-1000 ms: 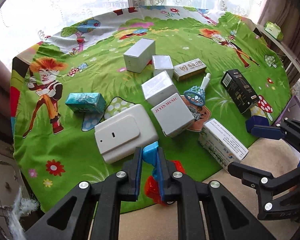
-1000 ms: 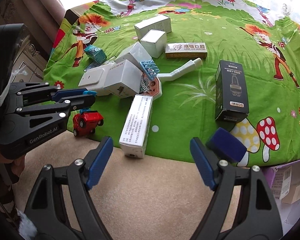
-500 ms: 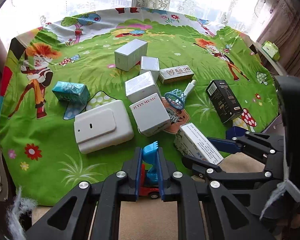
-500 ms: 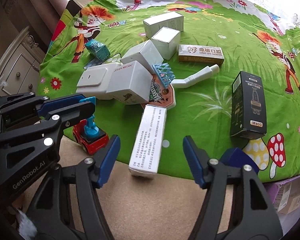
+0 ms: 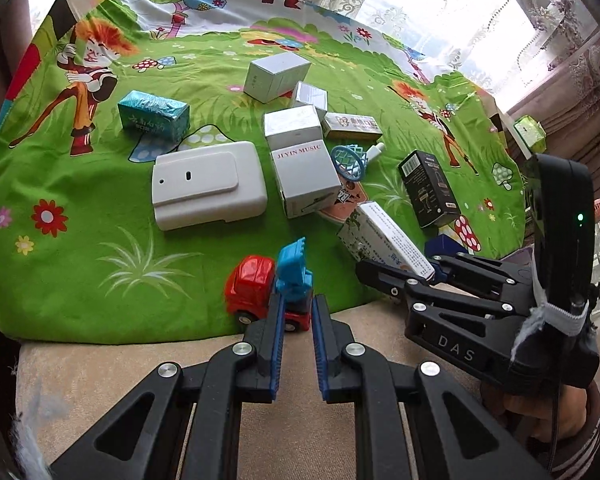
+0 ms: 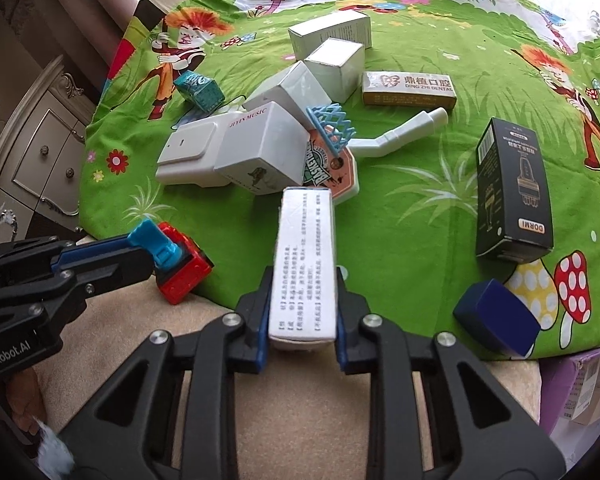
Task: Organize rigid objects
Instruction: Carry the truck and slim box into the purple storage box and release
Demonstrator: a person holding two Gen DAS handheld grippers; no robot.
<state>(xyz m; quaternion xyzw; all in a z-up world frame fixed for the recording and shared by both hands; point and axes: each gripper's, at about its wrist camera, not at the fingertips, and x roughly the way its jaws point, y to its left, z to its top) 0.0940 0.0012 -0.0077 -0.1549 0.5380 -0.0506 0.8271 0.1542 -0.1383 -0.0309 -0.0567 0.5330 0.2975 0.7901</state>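
Boxes (image 6: 303,268): nine; toy truck (image 5: 268,292): one.

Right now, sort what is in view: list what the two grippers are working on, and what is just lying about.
In hand:
- toy truck, held by the left gripper
- long white box, right gripper closing on it

Lying about:
- black box
- dental box
- teal packet
- white device
- toy hoop
- dark blue case

Eight boxes (image 6: 303,264), one toy truck (image 5: 260,288), one white case (image 5: 208,184), one hoop toy (image 6: 332,124)
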